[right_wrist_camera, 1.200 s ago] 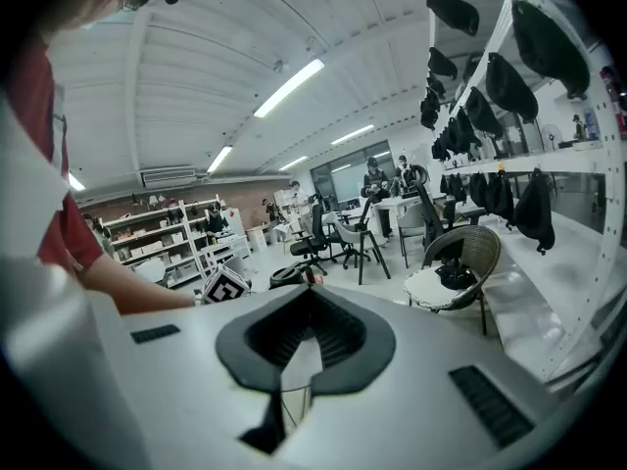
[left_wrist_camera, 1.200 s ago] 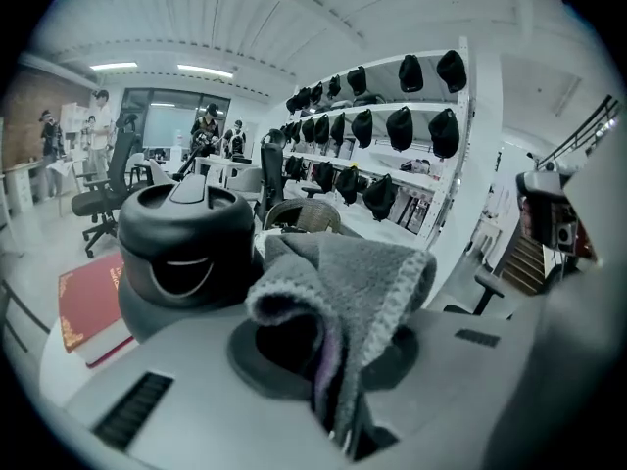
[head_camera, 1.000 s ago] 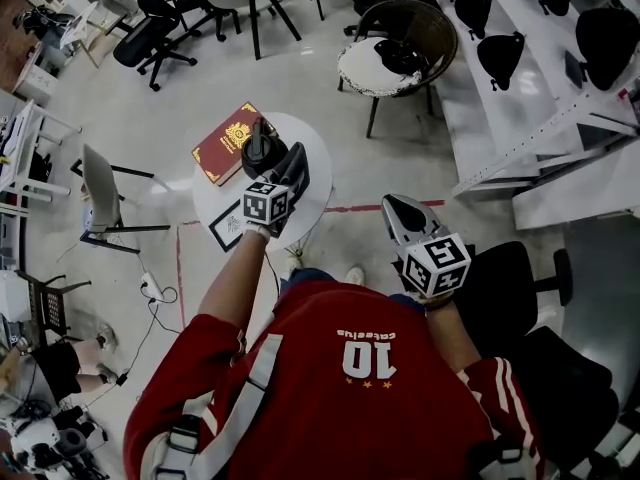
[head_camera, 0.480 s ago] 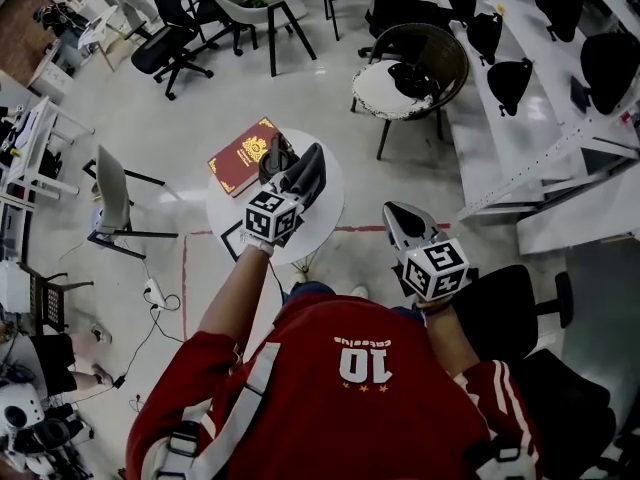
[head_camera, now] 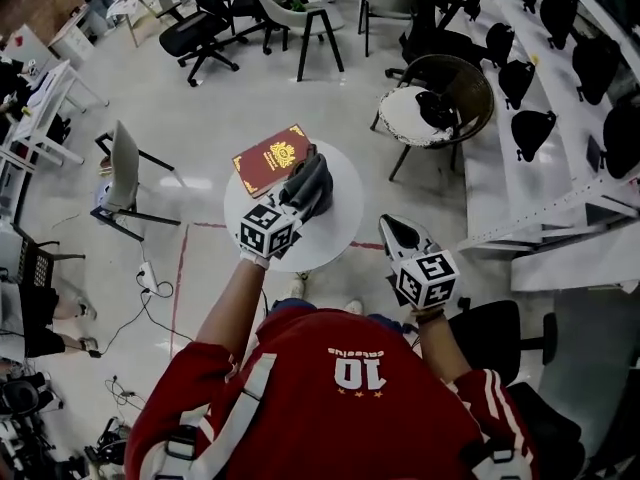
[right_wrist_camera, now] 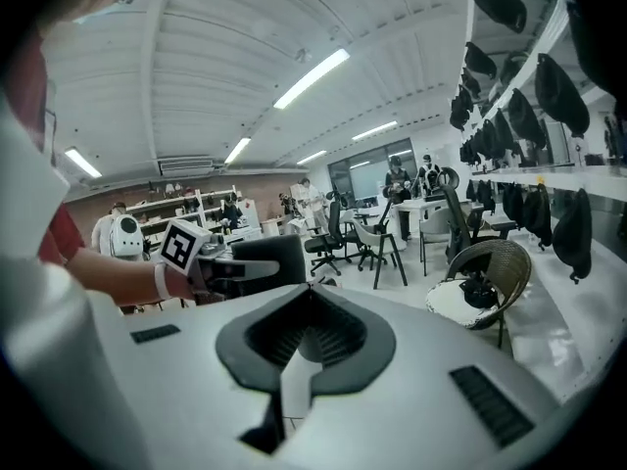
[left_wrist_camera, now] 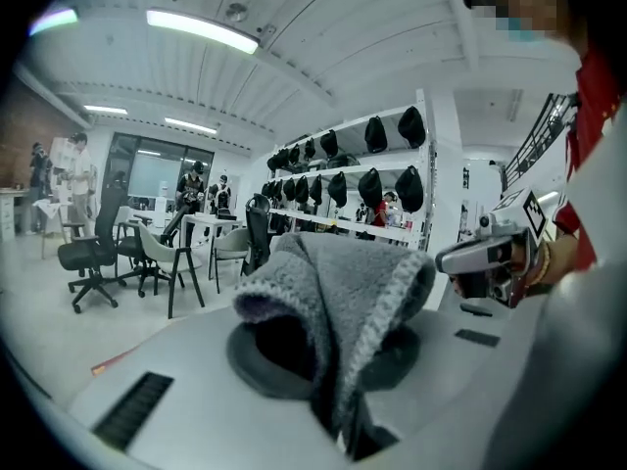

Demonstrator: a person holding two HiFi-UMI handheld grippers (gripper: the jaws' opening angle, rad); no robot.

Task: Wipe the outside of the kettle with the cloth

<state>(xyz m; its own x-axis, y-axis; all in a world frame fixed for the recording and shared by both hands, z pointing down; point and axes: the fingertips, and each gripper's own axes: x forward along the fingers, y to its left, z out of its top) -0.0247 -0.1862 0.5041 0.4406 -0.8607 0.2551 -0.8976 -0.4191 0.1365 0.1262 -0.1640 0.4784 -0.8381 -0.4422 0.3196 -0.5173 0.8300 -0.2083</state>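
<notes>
Left gripper view: cloth [left_wrist_camera: 338, 302] between fingers [left_wrist_camera: 176, 365]

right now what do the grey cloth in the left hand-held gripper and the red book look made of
Grey fuzzy cloth: soft knitted or microfibre textile, matte; nubby pile and limp folds show.
Red rectangular book: probably stiff card cover, smooth; lies flat, gold printed emblem.

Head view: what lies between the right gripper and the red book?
In the head view, the grey cloth, clamped in the left gripper, held over the round table.
</notes>
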